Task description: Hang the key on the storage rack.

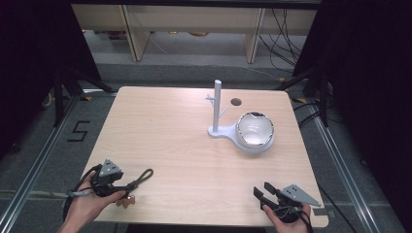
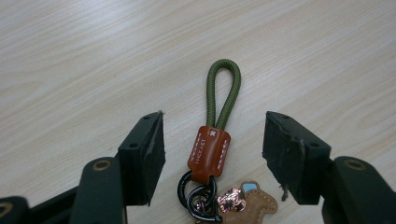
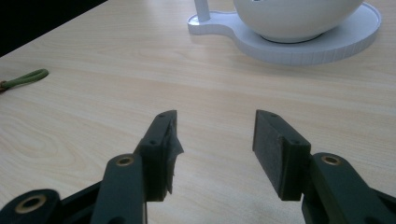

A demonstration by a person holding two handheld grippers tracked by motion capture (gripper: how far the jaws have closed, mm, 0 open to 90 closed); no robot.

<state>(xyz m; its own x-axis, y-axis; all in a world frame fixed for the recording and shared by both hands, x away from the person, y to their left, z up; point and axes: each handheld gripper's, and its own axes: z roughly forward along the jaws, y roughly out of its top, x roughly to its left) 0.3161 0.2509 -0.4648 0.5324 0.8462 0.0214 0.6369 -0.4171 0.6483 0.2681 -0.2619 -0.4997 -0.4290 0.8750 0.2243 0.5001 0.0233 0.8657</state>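
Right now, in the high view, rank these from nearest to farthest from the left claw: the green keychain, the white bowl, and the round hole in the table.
1. Green keychain: lies right at the left claw, near the table's front left edge.
2. White bowl: on its white stand, right of centre.
3. Round hole: near the far edge, behind the bowl.

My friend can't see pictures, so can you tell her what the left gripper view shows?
A keychain lies on a pale wooden table between the two open black jaws of the left tool, which do not touch it. It has a green cord loop, a brown leather tab, black rings and a small tan charm.
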